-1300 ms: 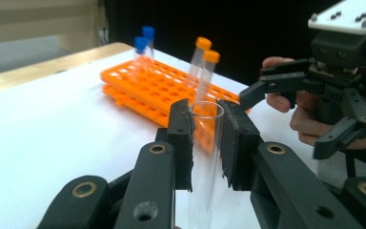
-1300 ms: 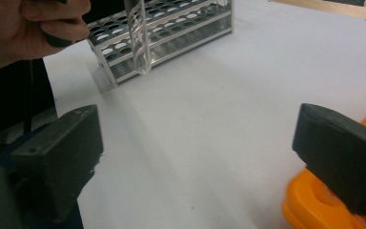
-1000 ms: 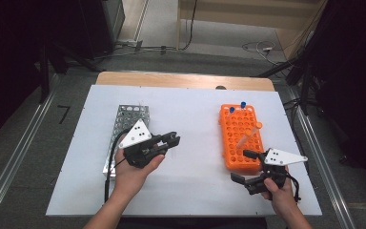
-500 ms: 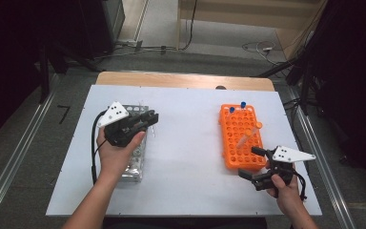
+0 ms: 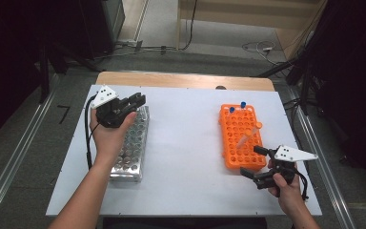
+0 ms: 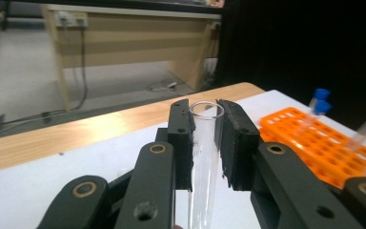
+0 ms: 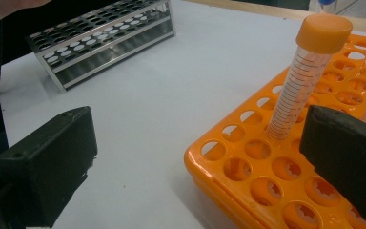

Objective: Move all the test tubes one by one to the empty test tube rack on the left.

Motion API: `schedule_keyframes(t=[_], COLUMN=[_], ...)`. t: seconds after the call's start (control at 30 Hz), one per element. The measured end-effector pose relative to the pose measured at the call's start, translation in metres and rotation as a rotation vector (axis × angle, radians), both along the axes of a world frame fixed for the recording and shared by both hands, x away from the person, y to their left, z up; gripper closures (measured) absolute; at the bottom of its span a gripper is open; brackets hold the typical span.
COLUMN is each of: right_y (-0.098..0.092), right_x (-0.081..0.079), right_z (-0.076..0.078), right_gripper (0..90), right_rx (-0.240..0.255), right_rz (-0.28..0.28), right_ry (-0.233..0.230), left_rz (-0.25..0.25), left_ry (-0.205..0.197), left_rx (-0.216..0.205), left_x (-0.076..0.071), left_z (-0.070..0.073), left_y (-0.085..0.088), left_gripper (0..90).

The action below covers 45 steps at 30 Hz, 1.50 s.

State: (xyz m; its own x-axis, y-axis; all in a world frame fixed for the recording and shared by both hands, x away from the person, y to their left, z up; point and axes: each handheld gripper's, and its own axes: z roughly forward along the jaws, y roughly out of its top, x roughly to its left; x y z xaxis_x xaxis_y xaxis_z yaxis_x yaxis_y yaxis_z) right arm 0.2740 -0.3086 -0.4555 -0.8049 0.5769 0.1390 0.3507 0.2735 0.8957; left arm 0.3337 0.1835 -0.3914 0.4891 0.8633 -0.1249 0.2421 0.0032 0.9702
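High view: the left gripper [image 5: 136, 101] hangs over the far end of the metal rack [image 5: 132, 145], its jaws closed on something too thin to make out from here. The right gripper [image 5: 253, 162] rests at the near corner of the orange rack [image 5: 240, 138], jaws spread wide and empty. Bare white surface [image 5: 186, 143] lies between the two racks, so there is open room to cross; the surface's edges are well clear of both hands.

Left gripper view: the jaws pinch a clear glass tube [image 6: 204, 157] just under its open rim, upright between the pads. It looks light, stiff, smooth and breakable; a gentle squeeze near the top, as here, seems safest.

Right gripper view: the jaws stand open, one over bare surface, one above the orange rack's holes. An orange-capped tube [image 7: 302, 76] leans in a hole just beyond the right-hand jaw; the metal rack sits far beyond the left-hand one.
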Motion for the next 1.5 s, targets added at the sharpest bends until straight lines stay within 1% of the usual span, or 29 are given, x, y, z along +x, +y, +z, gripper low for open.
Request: schedule_keyframes(t=[0.07,0.13,0.27,0.37,0.5,0.6,0.7,0.77,0.93,1.0,1.1,1.13,1.27,1.33,1.4,1.43,1.5], right_y=[0.0,0.0,-0.001,-0.001,-0.001,-0.001,-0.002,-0.002,-0.002,-0.002,-0.002,-0.002,-0.002,-0.002,-0.002,-0.002,-0.002], right_x=[0.0,0.0,0.001,0.001,0.001,0.001,0.001,0.001,0.002,0.002,0.002,0.002,0.002,0.002,0.003,0.003,0.003], right_z=[0.0,0.0,-0.001,-0.001,-0.001,-0.001,-0.001,-0.001,-0.001,-0.002,-0.002,-0.002,-0.002,-0.002,-0.003,-0.003,-0.003], right_gripper=[0.0,0.0,0.0,0.0,0.0,0.0,0.0,0.0,0.0,0.0,0.0,0.0,0.0,0.0,0.0,0.0,0.0], right_rx=[-0.001,-0.003,-0.005,-0.004,-0.004,-0.004,-0.002,-0.004,-0.003,-0.004,-0.004,-0.005,-0.006,-0.006,-0.006,-0.008,-0.012], right_rz=[0.0,-0.001,-0.001,-0.001,-0.002,-0.003,-0.005,-0.007,-0.009,-0.01,-0.011,-0.011,-0.014,-0.016,-0.018,-0.02,-0.021], right_ry=[-0.001,-0.003,-0.002,-0.001,0.002,0.001,-0.001,0.001,0.003,0.003,0.002,0.002,0.002,0.006,0.006,0.007,0.006], left_rz=[0.021,0.041,0.059,0.073,0.091,0.11,0.118,0.119,0.123,0.128,0.138,0.142,0.15,0.153,0.15,0.151,0.152], left_ry=[-0.004,0.002,0.016,0.015,0.019,0.028,0.034,0.038,0.058,0.068,0.093,0.096,0.111,0.125,0.136,0.14,0.158], left_rx=[0.007,0.006,0.004,0.011,0.042,0.058,0.061,0.06,0.081,0.094,0.135,0.14,0.172,0.188,0.214,0.221,0.22], left_x=[0.005,0.01,0.017,0.021,0.025,0.027,0.028,0.028,0.028,0.027,0.026,0.026,0.024,0.024,0.024,0.024,0.024], left_z=[-0.002,-0.006,-0.011,-0.014,-0.019,-0.024,-0.027,-0.029,-0.034,-0.036,-0.038,-0.039,-0.038,-0.038,-0.038,-0.039,-0.039], left_y=[0.001,0.002,0.002,0.002,-0.001,-0.001,-0.002,-0.002,-0.004,-0.005,-0.008,-0.009,-0.012,-0.013,-0.014,-0.014,-0.014], left_gripper=[76.0,76.0,76.0,76.0,76.0,75.9,75.9,75.9,75.9,75.7,75.4,75.2,75.2,74.8,74.6,74.3,74.3])
